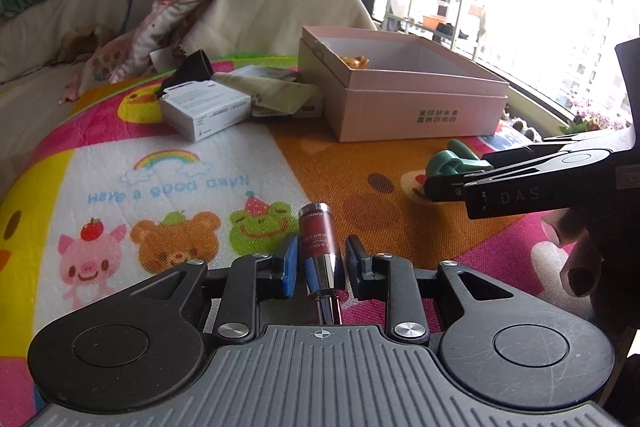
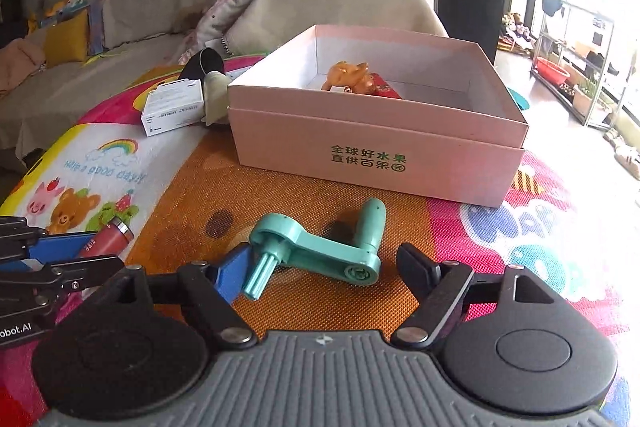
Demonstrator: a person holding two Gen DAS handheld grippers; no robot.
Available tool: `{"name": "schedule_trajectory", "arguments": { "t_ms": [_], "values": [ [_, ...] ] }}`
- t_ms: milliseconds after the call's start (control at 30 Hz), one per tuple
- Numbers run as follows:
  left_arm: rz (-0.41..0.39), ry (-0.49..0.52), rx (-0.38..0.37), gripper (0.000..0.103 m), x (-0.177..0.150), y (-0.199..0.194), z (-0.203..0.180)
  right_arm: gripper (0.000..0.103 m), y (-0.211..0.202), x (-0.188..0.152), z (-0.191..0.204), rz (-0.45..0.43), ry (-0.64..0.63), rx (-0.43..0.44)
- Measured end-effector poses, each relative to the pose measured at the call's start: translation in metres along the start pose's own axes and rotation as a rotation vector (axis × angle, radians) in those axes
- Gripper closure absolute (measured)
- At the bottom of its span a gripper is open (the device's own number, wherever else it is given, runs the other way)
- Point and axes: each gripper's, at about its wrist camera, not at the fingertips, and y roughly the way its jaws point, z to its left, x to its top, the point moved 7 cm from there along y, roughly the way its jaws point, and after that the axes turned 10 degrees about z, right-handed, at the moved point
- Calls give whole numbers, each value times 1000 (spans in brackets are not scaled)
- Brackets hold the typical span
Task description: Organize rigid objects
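My left tool [image 1: 320,263] is clenched on the red lip-gloss tube [image 1: 318,247], holding it just above the cartoon play mat [image 1: 160,167]; my right tool [image 2: 324,267] stands released, its pads either side of the teal crank handle [image 2: 320,247] lying on the mat's orange patch, near the open pink box [image 2: 380,147]; an orange toy [image 2: 348,77] sits inside the box.

Left gripper [image 1: 320,259] around red lip-gloss tube [image 1: 318,241], pink box [image 1: 416,107] beyond on cartoon mat [image 1: 160,167]

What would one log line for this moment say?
left hand-held gripper: shut on lip-gloss tube | right hand-held gripper: open around teal crank
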Motion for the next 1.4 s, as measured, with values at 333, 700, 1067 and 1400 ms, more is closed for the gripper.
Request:
{"name": "schedule_trajectory", "arguments": {
  "t_ms": [333,700,1067,1400],
  "values": [
    [-12,82,57,79,-4,-3,-13,33,-5,-1,10,-6,-99,17],
    [-170,182,-106,79,101,-53,-42,33,-121,56,-26,-327,-158,-4],
    [-65,-3,-237,78,233,56,-48,33,-88,159,-79,-321,-93,-52],
    [-145,-64,-105,77,201,38,31,32,-45,109,-83,-248,-90,-29]
  ]
}}
